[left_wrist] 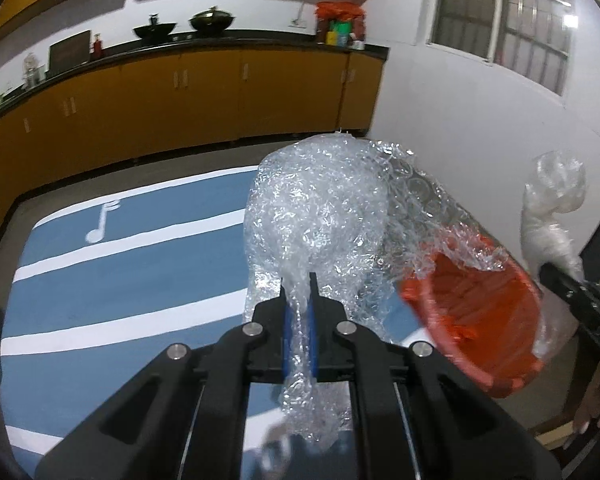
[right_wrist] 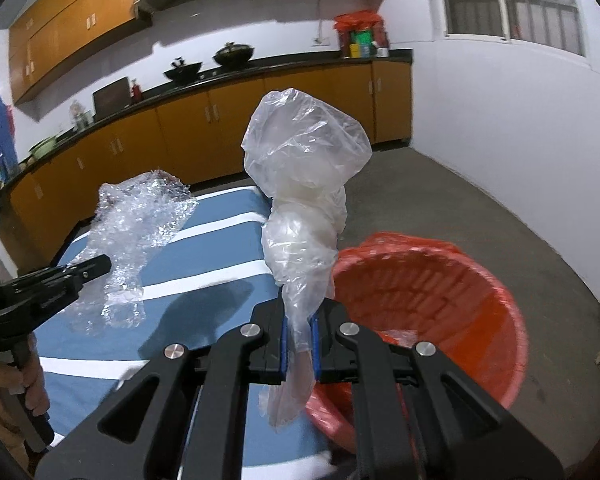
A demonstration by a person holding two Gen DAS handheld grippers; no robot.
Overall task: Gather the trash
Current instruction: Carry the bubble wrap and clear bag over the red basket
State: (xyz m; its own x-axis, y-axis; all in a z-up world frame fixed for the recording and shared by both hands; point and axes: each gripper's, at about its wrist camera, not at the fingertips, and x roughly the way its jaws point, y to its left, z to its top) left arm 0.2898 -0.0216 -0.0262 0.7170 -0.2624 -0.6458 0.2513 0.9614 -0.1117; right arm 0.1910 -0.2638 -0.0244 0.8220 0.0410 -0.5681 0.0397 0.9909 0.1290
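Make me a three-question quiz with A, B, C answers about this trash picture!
1. Where is the basket?
A. On the counter
B. On the floor beside the blue mat
C. On a chair

2. What colour is the basket?
A. Red-orange
B. Green
C. Yellow

3. What does the left gripper hold?
A. Nothing
B. A spoon
C. Bubble wrap

Answers: B, it sits low next to the striped mat; A, its ribbed walls look red-orange; C, the fingers pinch crinkly bubble wrap, while the right gripper pinches a clear plastic bag.
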